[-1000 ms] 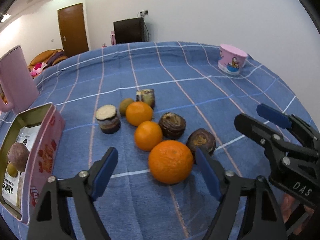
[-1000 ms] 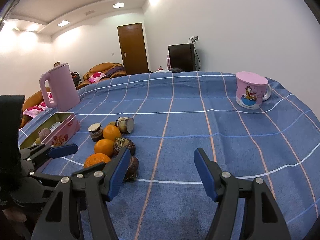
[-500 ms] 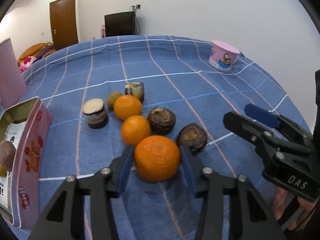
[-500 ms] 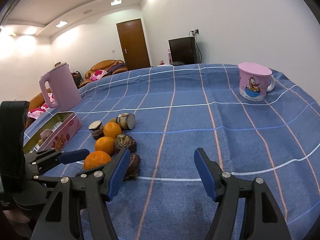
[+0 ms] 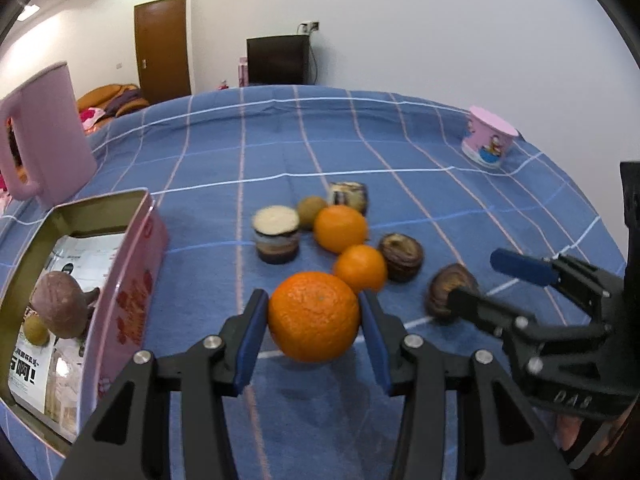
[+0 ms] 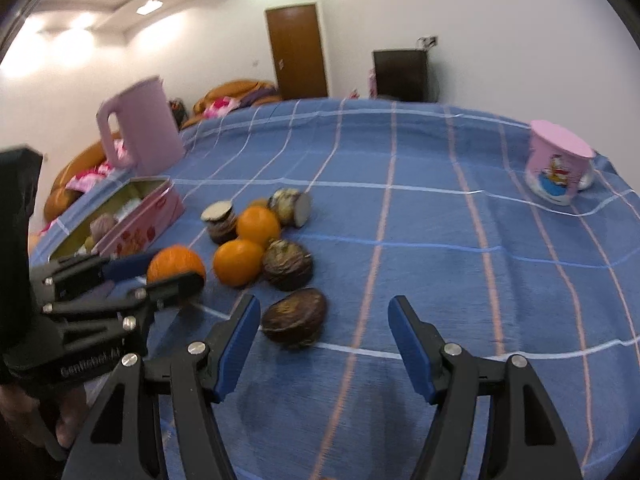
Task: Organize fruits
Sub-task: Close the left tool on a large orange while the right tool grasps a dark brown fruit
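Observation:
My left gripper [image 5: 312,344] is shut on a large orange [image 5: 314,317] and holds it just above the blue checked cloth; the orange also shows in the right wrist view [image 6: 176,264]. Two smaller oranges [image 5: 340,229] [image 5: 360,268], a kiwi [image 5: 312,206], several dark brown fruits [image 5: 401,256] and two cut pieces [image 5: 276,234] lie beyond it. An open pink tin [image 5: 132,272] at the left holds a brown fruit [image 5: 58,310] and a small green one. My right gripper [image 6: 324,340] is open and empty, with a dark brown fruit [image 6: 294,316] next to its left finger.
A pink kettle [image 5: 40,132] stands behind the tin at the far left. A pink cartoon mug [image 5: 486,142] stands at the far right of the table. The blue cloth [image 5: 280,140] covers the whole table. A dark cabinet and a door are in the background.
My left gripper closed on the large orange and lifted it toward the left, nearer the tin. My right gripper moved left and forward toward the nearest dark brown fruit, still open.

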